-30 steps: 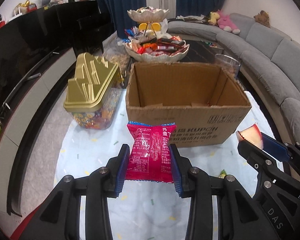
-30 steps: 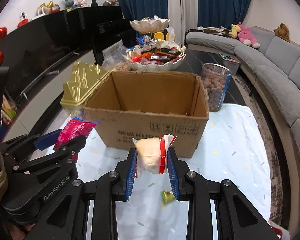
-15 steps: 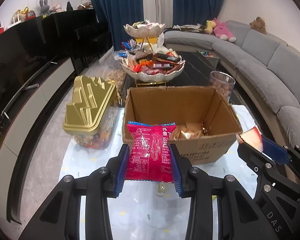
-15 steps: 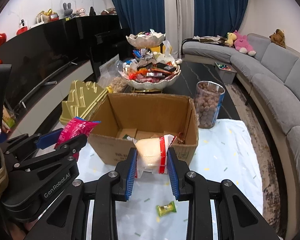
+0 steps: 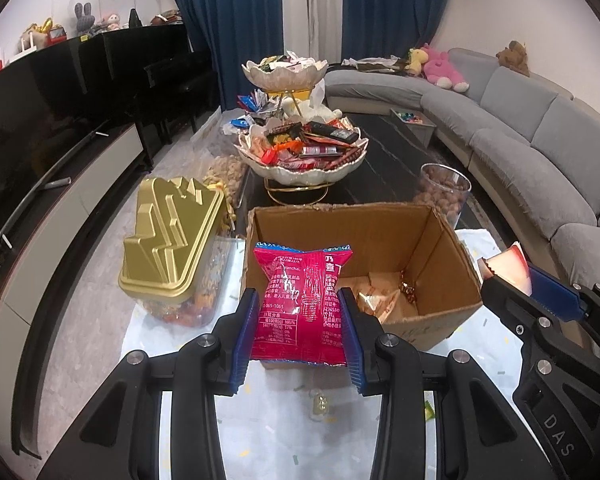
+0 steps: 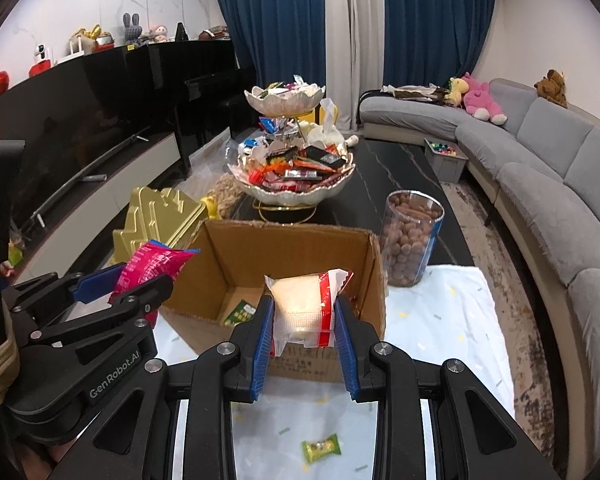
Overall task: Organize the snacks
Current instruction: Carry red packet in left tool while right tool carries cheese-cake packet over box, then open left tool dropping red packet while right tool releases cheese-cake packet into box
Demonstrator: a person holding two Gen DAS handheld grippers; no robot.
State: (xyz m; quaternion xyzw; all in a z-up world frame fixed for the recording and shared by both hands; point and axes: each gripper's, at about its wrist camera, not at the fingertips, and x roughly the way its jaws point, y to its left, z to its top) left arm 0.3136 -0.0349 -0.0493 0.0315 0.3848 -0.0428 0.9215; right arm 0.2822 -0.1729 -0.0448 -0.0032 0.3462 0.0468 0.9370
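Legible text, placed relative to the cardboard box [image 6: 324,248]:
- "GenRobot.AI", white, on the black body of the left gripper [image 6: 140,280], left of the box.
- "DAS", on the right gripper [image 5: 512,272] body, right of the box.
- Red snack packet [image 5: 302,304], before the box's near wall: digits "065-1065"; remaining print too small.

Glossy red foil snack packet [image 5: 300,304] upright, above near edge of open brown cardboard box [image 5: 440,240]; clear-wrapped pale cake with red stripe [image 6: 306,304] upright alongside; box holds few packets.
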